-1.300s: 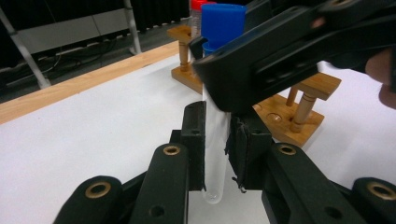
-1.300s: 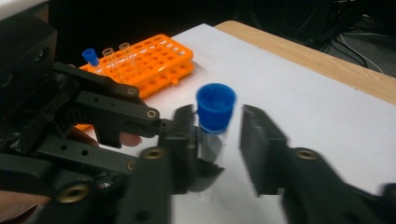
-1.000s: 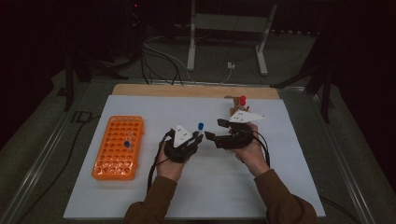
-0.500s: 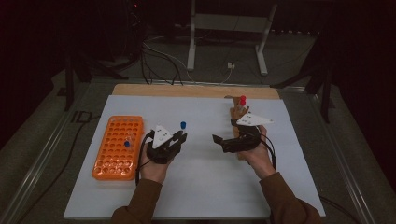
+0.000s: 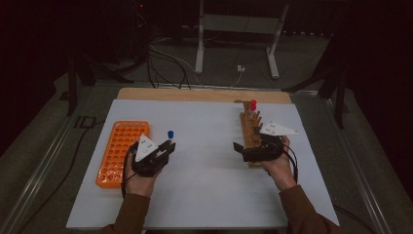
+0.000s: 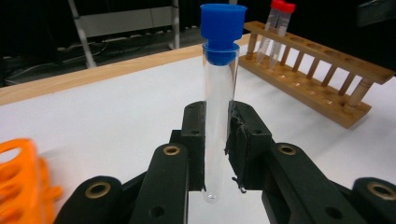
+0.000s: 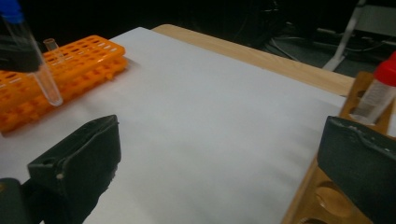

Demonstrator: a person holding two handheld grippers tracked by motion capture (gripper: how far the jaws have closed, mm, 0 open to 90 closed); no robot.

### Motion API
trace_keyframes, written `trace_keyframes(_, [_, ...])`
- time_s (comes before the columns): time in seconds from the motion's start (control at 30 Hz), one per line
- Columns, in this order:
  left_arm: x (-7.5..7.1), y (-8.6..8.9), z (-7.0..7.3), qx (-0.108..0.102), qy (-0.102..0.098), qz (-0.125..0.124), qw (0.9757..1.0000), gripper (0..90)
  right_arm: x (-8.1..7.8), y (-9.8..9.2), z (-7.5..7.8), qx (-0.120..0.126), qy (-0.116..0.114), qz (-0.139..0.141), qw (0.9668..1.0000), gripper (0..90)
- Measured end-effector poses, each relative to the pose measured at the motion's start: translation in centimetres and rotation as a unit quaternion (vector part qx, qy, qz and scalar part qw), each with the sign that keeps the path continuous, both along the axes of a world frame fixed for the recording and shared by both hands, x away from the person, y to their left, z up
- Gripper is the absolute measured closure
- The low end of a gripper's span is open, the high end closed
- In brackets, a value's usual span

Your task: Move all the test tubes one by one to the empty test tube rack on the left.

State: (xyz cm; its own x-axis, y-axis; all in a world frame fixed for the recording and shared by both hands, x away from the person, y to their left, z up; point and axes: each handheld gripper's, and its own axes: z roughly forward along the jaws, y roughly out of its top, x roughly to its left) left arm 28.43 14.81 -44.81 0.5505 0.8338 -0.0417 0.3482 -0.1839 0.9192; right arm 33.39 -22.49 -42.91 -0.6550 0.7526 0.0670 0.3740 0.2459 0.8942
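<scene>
A clear test tube with a blue cap (image 6: pixel 218 107) stands upright between the jaws of my left gripper (image 6: pixel 217 140), which is shut on it. From above, that gripper (image 5: pixel 164 148) is just right of the orange rack (image 5: pixel 119 151), the blue cap (image 5: pixel 171 134) sticking up. My right gripper (image 5: pixel 241 152) lies beside the wooden rack (image 5: pixel 251 131), pointing left. Its jaws have just been opening and now stand wide apart with nothing between them (image 7: pixel 224 140). Two red-capped tubes (image 5: pixel 253 105) stand at the wooden rack's far end.
White paper (image 5: pixel 204 185) covers the table, with a wooden strip (image 5: pixel 195 94) along its far edge. The orange rack (image 7: pixel 79 56) holds an uncapped clear tube (image 7: pixel 52 46). A metal stand and cables lie on the floor behind the table.
The grippers were close together mid-table. My left hand has carried the blue-capped tube left toward the orange rack. My right hand has drawn back right to the wooden rack, jaws opened.
</scene>
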Motion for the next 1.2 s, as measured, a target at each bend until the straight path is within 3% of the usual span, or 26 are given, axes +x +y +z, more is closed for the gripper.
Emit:
trace_keyframes(0.23, [-0.9, 2.8, -0.2, -0.002, -0.006, 0.017, 0.9998, 77.4, -0.7, -0.6, -0.2, -0.009, -0.009, -0.007, 0.9999, 0.3])
trace_keyframes(0.53, [-1.7, 6.1, -0.4, -0.002, -0.012, 0.054, 0.9985, 77.4, -1.0, -1.6, -0.2, 0.004, -0.011, -0.016, 0.9998, 0.3])
trace_keyframes(1.2, [-3.7, 9.0, -1.9, 0.04, 0.004, 0.078, 0.9961, 77.4, -1.1, -2.1, 0.1, 0.011, -0.018, -0.02, 0.9996, 0.3])
